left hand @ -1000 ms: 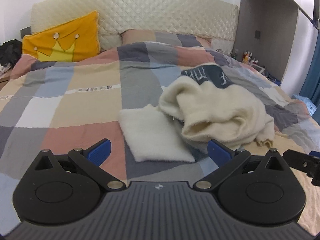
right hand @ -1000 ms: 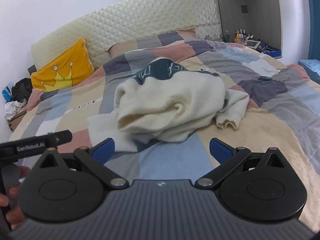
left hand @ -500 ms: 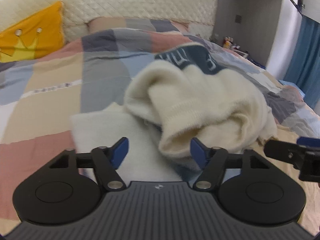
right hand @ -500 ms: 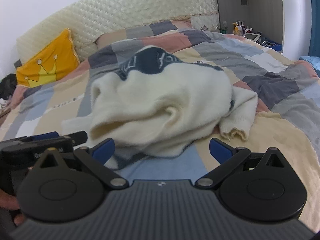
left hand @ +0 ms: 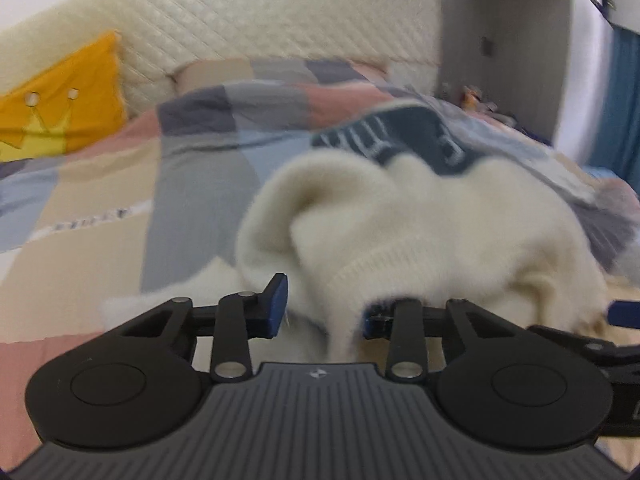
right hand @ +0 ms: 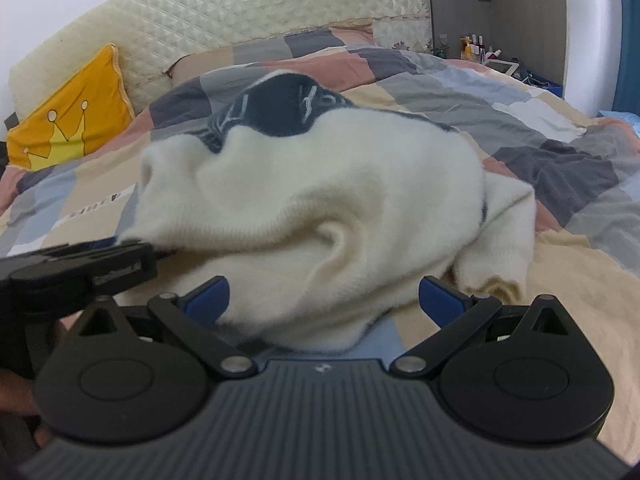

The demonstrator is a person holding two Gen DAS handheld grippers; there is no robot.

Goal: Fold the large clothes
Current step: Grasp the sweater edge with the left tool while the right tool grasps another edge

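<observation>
The sweater (right hand: 312, 216) is cream with a navy panel bearing pale lettering. The quilt (right hand: 552, 168) is a patchwork of grey, pink, beige and blue. The cushion (right hand: 72, 120) is orange with a yellow crown. The headboard (right hand: 256, 8) is cream, diamond-quilted.

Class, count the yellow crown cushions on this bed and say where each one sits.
1: a yellow crown cushion leans against the quilted headboard at the bed's far left corner. Others may be hidden behind the cream sweater.

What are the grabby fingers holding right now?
Nothing is gripped yet. The left gripper is closing around the cream sweater's ribbed edge; the right gripper is open at its near edge.
</observation>
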